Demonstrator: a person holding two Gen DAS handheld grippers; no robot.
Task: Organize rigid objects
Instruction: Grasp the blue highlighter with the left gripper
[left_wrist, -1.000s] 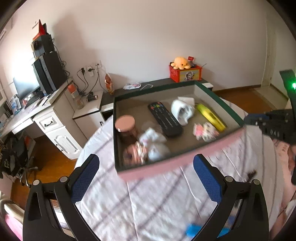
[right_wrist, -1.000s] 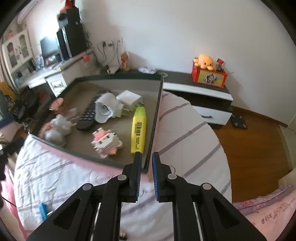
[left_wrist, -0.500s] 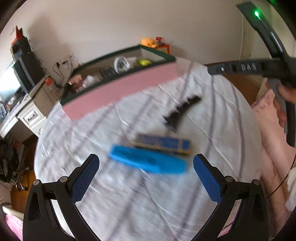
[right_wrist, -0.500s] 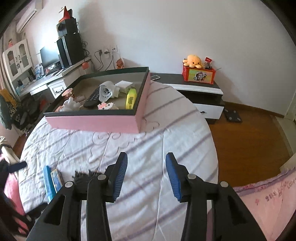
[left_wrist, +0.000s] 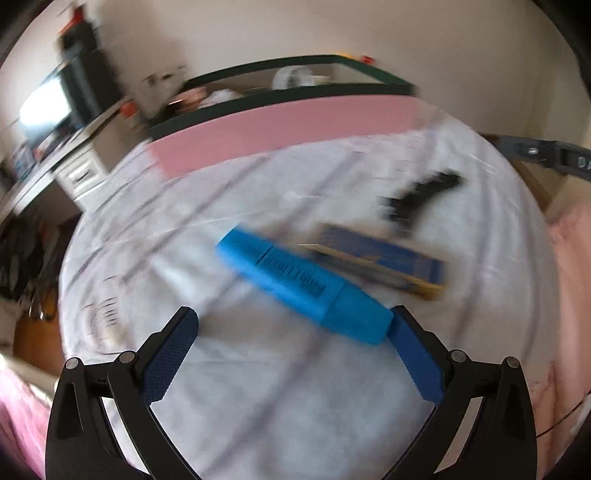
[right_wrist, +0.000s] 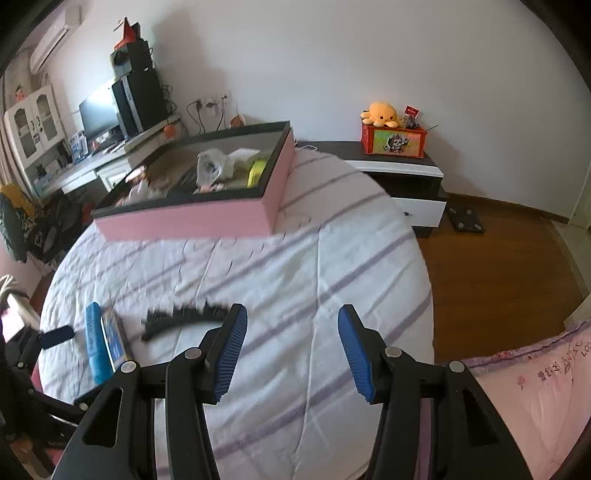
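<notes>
Left gripper (left_wrist: 293, 332) is spread wide and holds nothing; its right pad (left_wrist: 415, 360) sits just at the near end of the blue marker (left_wrist: 303, 286), which lies diagonally across frame centre, so the marker is not between the jaws yet. Whether pad and marker touch is unclear, as the left view is motion-blurred. Just beyond the marker, right of centre, lies a flat blue-and-yellow box (left_wrist: 380, 260), nearly parallel and very close; further up right is a black comb-like piece (left_wrist: 421, 194). All three rest on the striped white sheet (left_wrist: 258, 387). The pink box (left_wrist: 280, 131) with dark rim runs across the upper frame, already holding several items. Right gripper (right_wrist: 291, 350) is also open and empty, hovering low in its frame over bare sheet (right_wrist: 295, 266), with the black piece (right_wrist: 181, 317) just left of its left finger and the marker (right_wrist: 94, 341) at lower left. Risks, as I judge them: marker is skewed to the jaw line, so closing now likely pushes it sideways or pivots it into the flat box; a pinch at the tapered end may slip; soft bedding lets it sink or roll under pressure; fingers could snag the sheet.
</notes>
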